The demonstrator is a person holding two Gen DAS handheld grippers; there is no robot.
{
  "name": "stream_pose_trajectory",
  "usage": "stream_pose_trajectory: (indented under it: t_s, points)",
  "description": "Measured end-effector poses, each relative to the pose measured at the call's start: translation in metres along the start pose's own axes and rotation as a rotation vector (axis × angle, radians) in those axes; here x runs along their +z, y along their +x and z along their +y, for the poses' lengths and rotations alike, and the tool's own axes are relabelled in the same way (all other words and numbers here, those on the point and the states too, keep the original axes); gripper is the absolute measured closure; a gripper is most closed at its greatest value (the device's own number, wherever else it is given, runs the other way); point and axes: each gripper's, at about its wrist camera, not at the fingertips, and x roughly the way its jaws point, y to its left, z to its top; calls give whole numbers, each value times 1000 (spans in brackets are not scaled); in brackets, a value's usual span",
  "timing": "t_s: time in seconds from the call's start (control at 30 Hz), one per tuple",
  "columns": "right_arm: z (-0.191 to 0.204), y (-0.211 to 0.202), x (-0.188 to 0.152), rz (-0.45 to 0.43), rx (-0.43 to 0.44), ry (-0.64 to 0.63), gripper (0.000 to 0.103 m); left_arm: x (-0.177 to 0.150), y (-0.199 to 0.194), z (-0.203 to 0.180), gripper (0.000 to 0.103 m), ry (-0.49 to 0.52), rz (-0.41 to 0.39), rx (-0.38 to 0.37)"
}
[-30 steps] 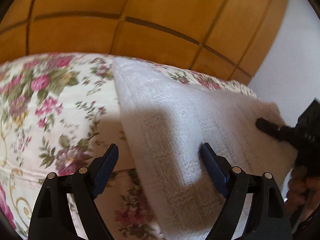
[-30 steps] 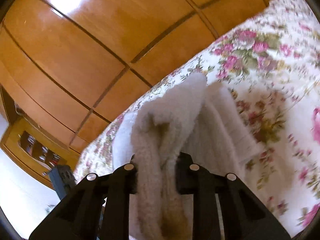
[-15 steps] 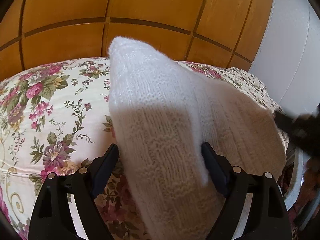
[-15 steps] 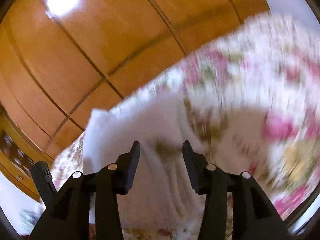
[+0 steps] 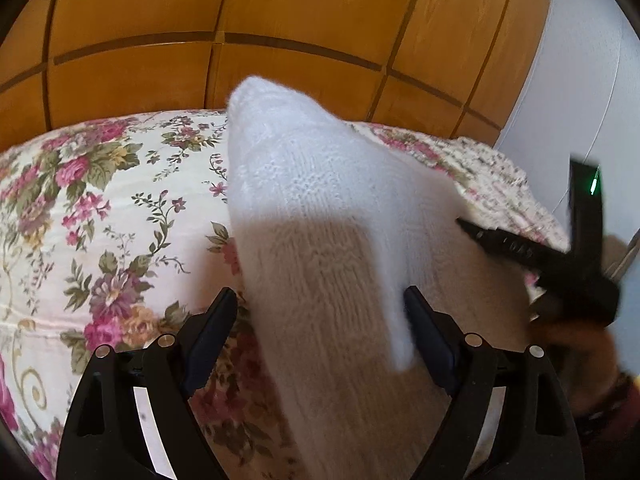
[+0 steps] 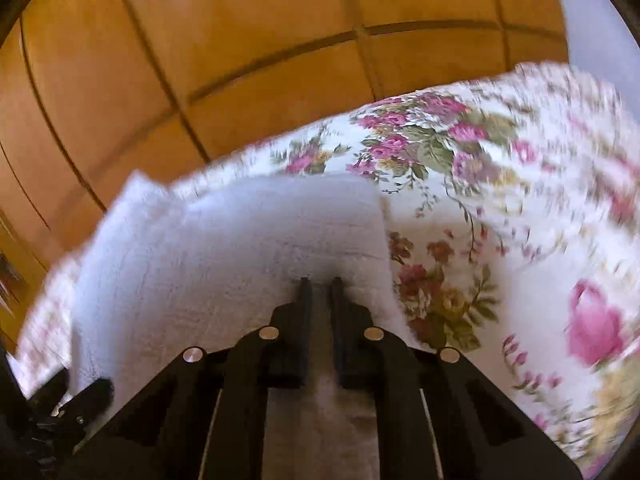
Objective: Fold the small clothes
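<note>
A white knitted garment (image 5: 328, 216) lies folded on the floral bedspread (image 5: 100, 208). In the left wrist view my left gripper (image 5: 320, 320) is open, its fingers wide apart on either side of the garment's near end. My right gripper (image 5: 500, 242) reaches in from the right onto the garment's edge. In the right wrist view the right gripper (image 6: 320, 284) has its fingers nearly together, pressing on the near edge of the white garment (image 6: 240, 248); cloth shows in the narrow gap between them. The left gripper (image 6: 80, 396) shows dimly at lower left.
A wooden panelled headboard (image 5: 240, 40) rises behind the bed. A white wall (image 5: 580, 80) stands at the right. The floral bedspread (image 6: 520, 220) spreads to the right of the garment in the right wrist view.
The right gripper let go of the bunched garment, opened, then closed again on its near edge. The garment now lies flatter. The left gripper stayed open around it.
</note>
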Motion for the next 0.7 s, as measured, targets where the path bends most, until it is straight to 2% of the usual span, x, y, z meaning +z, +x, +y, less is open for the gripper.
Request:
stream_pose_trajectory:
  t_s: [0.07,0.1,0.13,0.27,0.4,0.5,0.53,0.6,0.7]
  points:
    - [-3,-5,-3,-14,7,15,95,6,-12,-4,25,-6,-32,4]
    - [-2,-6,-3,-18,2,8,95,13,-20,-9,36,6,-65,9]
    - [0,-6,-5,-25,-9,-9,95,19,-23,-14,41,22,-83,22]
    - [7,-9,-7,-41,-30,-38,95,56,-20,-32,41,52,-95,32]
    - [10,-9,-4,-41,-34,-40,95,84,25,-47,41,126,6,86]
    - [11,-7,-3,-34,-41,-44,95,78,61,-46,41,222,10,240]
    - [12,-6,-3,-29,-45,-50,95,69,76,-37,41,240,13,254]
    - [15,-4,-2,-15,-43,-62,95,61,81,-20,41,212,-19,225]
    - [23,-1,-2,-9,-76,-100,95,63,78,-16,41,201,-7,201]
